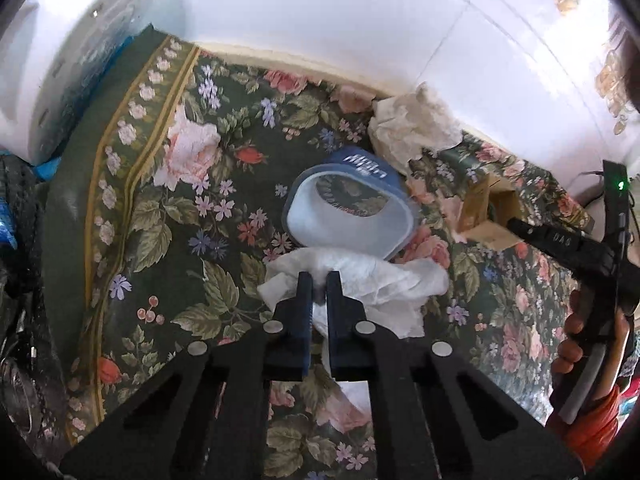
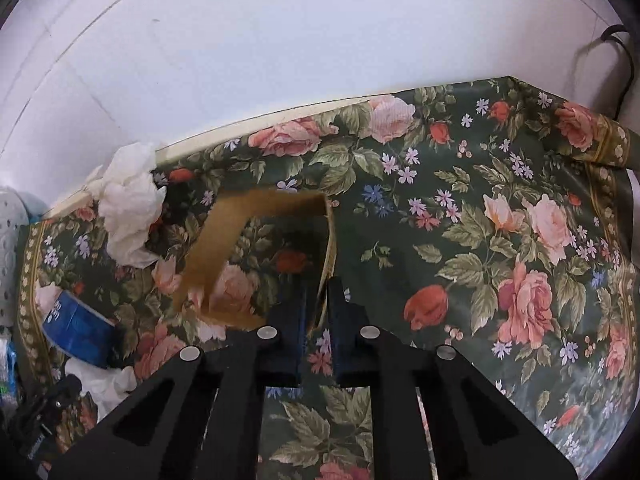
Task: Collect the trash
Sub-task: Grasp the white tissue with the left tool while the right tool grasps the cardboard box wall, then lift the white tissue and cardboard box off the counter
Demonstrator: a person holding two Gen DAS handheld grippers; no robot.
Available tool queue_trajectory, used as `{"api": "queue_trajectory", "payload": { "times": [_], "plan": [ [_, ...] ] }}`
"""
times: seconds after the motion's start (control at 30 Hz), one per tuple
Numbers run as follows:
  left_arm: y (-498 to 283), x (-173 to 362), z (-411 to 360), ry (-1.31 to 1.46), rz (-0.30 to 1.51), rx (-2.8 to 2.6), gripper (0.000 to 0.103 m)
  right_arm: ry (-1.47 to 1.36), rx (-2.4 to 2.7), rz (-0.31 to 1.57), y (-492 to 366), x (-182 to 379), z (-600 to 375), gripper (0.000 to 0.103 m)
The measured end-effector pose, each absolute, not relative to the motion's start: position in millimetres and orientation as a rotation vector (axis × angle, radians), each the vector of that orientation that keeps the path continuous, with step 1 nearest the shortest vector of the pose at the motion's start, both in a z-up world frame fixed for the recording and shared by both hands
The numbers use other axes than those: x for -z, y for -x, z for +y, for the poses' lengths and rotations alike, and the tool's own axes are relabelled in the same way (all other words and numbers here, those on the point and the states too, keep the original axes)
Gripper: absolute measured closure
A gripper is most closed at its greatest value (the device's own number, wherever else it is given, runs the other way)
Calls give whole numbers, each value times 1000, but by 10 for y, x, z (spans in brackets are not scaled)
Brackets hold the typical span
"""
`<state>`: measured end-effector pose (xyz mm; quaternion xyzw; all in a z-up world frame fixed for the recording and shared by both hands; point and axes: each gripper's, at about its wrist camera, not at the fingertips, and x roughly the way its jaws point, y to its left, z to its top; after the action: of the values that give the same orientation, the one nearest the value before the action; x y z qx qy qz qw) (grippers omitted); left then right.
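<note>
My left gripper [image 1: 318, 280] is shut on a crumpled white tissue [image 1: 384, 284] lying on the floral tablecloth [image 1: 168, 216]. Just beyond it lies a blue and white plastic tub [image 1: 348, 208] on its side, its opening toward me. A crumpled beige paper [image 1: 412, 128] sits by the wall. My right gripper [image 2: 318, 284] is shut on the thin right wall of an open brown cardboard sleeve [image 2: 224, 232]. In the right wrist view the beige paper [image 2: 128, 208], the blue tub [image 2: 76, 328] and the white tissue [image 2: 104, 376] lie to the left.
A white wall [image 2: 280, 40] runs along the table's far edge. A white dotted roll [image 1: 60, 60] stands at the far left. A hand with an orange sleeve [image 1: 576, 340] holds the right gripper's handle. A dark cable [image 2: 624, 64] hangs at the right corner.
</note>
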<state>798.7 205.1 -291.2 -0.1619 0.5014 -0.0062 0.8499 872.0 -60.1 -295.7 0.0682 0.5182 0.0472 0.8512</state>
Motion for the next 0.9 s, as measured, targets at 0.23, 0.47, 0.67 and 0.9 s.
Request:
{"api": "queue_trajectory", "payload": {
  "times": [0.23,0.47,0.67,0.9],
  "plan": [
    [-7788,2626,1921,298,1003,25,99,-140,-136,1063,-8416,2747,-708,99],
    [-7429,2266,1674,249,927,14,99,-101,-185,1006,-8030,2390,-822,99],
    [-7105,2041,1543,211,870,-29,99,-56,-241,959,-7710,2201,-878,99],
    [-7016,1943,1661,186,841,-39,99,-50,-228,974,-7869,2251,-805,59]
  ]
}}
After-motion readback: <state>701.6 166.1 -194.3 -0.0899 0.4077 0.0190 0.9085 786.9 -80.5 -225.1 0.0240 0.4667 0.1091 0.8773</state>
